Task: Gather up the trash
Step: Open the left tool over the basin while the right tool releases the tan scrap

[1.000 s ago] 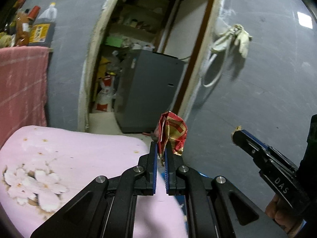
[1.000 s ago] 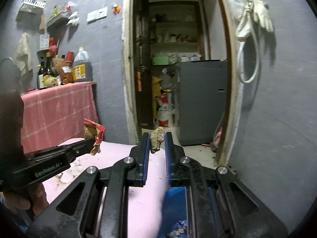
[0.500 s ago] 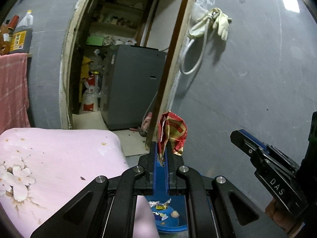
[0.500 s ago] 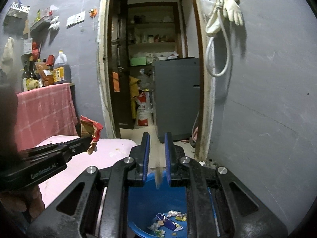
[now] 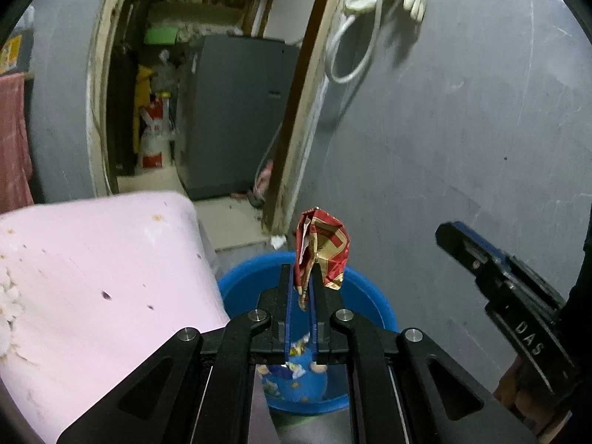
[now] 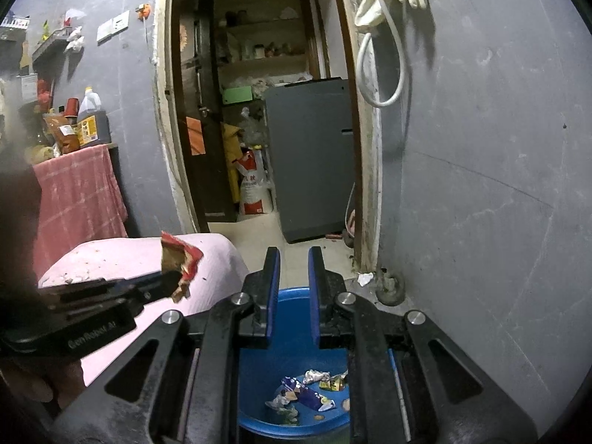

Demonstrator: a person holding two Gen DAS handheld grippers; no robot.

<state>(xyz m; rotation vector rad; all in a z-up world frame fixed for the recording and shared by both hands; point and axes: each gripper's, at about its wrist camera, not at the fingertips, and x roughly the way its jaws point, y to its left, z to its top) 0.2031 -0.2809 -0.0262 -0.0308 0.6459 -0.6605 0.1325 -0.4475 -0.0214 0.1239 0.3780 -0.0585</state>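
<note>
home, lived-in room | pink bedding [image 5: 92, 277] | pantry shelves [image 6: 266, 59] through doorway | oil jug [image 6: 90, 118] on clothed table | blue trash bin [image 6: 296, 370]

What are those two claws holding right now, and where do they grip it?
The left claw pinches a crumpled red wrapper by its lower edge, above the blue bucket. The right claw is open, holding nothing.

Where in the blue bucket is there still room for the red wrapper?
The blue bucket has bare blue floor at its far side, just under the right tongs. Its near side is crowded with small wrappers. The left tongs hold the red wrapper.
</note>
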